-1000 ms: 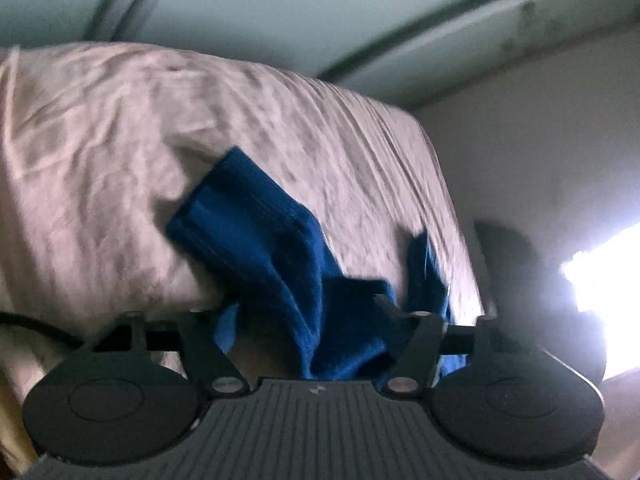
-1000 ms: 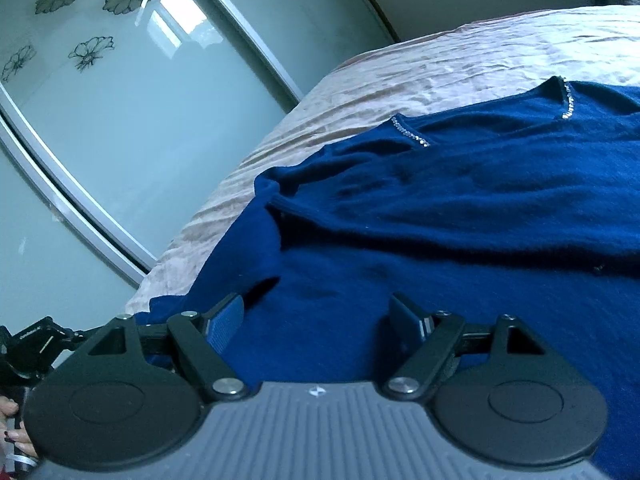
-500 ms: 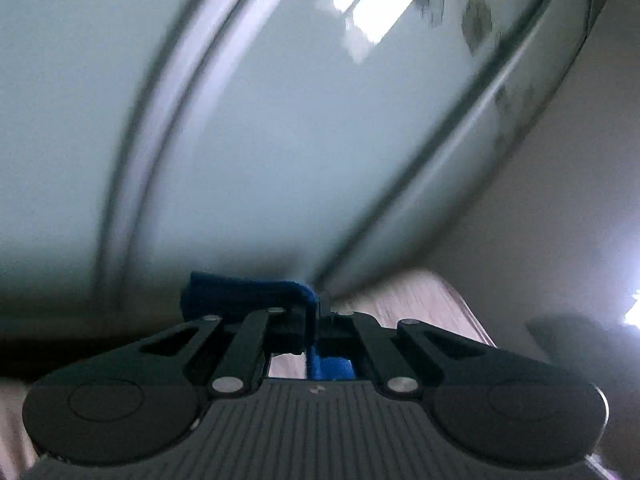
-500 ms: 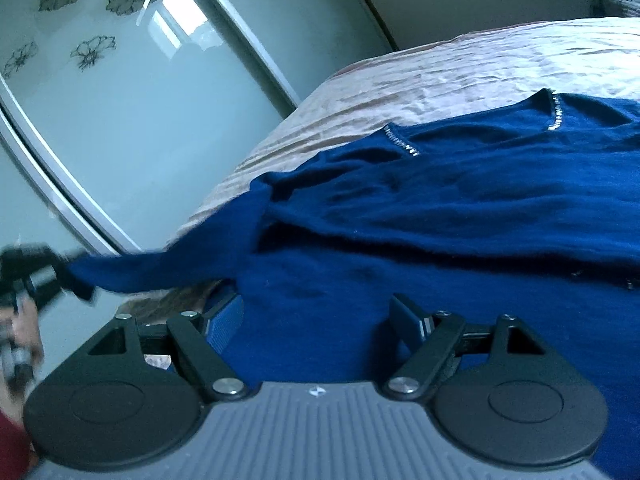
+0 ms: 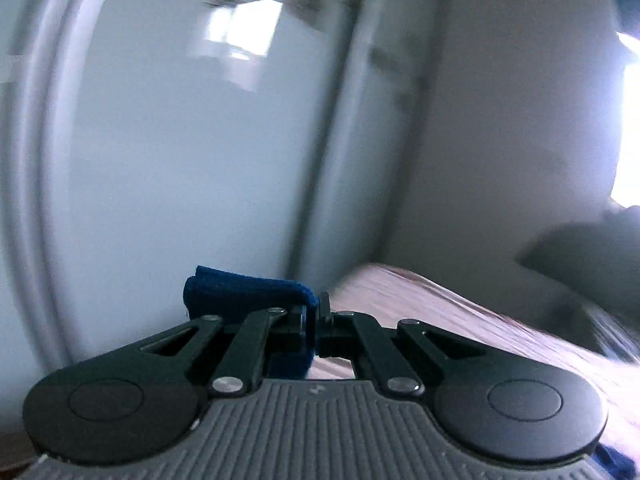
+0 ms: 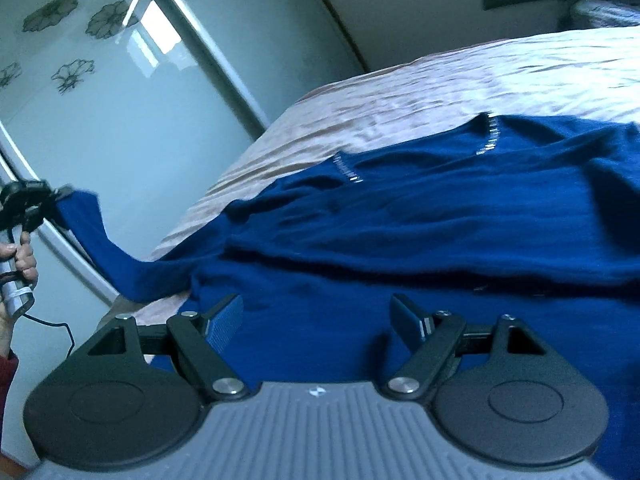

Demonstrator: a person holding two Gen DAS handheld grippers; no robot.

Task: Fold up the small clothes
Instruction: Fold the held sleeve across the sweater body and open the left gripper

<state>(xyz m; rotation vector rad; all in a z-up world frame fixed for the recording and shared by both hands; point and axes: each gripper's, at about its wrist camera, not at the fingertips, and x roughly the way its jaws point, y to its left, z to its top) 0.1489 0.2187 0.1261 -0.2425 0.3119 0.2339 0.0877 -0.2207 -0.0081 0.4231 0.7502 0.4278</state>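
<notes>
**Sleeve held by its very tip**

The left gripper (image 5: 314,314) is clamped on the cuff of the sleeve (image 6: 116,256), lifted at the frame's left; a thin bite could slip. The sweater (image 6: 440,232) fills the centre on the bed (image 6: 400,92). The right gripper (image 6: 316,320) hovers with fingers apart. The bed edge and wardrobe door (image 6: 100,100) crowd the left; open sheet lies upper right.

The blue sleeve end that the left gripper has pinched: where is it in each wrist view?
Left wrist: sleeve end at lower centre, folded over the shut left gripper.
Right wrist: far left edge, sleeve stretched up from the sweater on the bed to the left gripper.
Shared landmark: glass wardrobe door.
</notes>
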